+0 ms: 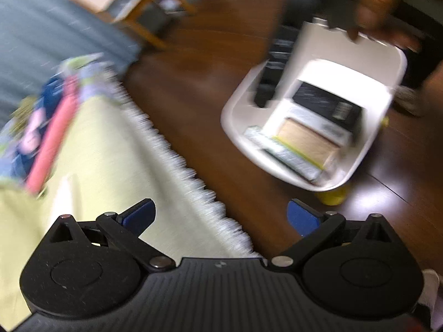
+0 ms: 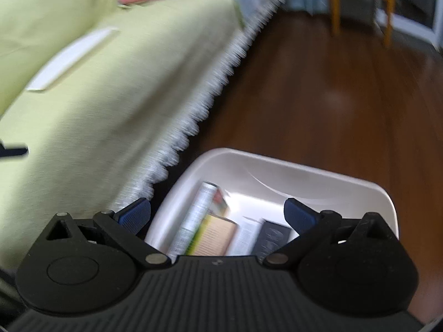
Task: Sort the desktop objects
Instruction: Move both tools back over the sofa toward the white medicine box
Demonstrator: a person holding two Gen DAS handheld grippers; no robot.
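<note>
A white bin stands on the brown wooden floor beside a yellow-green cover with a white fringe. It holds a black box, a tan box and a silvery tube-like pack. My left gripper is open and empty above the fringe edge, left of the bin. In the right wrist view my right gripper is open and empty over the bin, above the silvery pack and tan box. A white flat item lies on the cover.
A hand holds a dark tool reaching down into the bin's far side. A pink roll and patterned cloth lie on the cover's far end. A wooden stool stands on the floor beyond. Something yellow shows under the bin.
</note>
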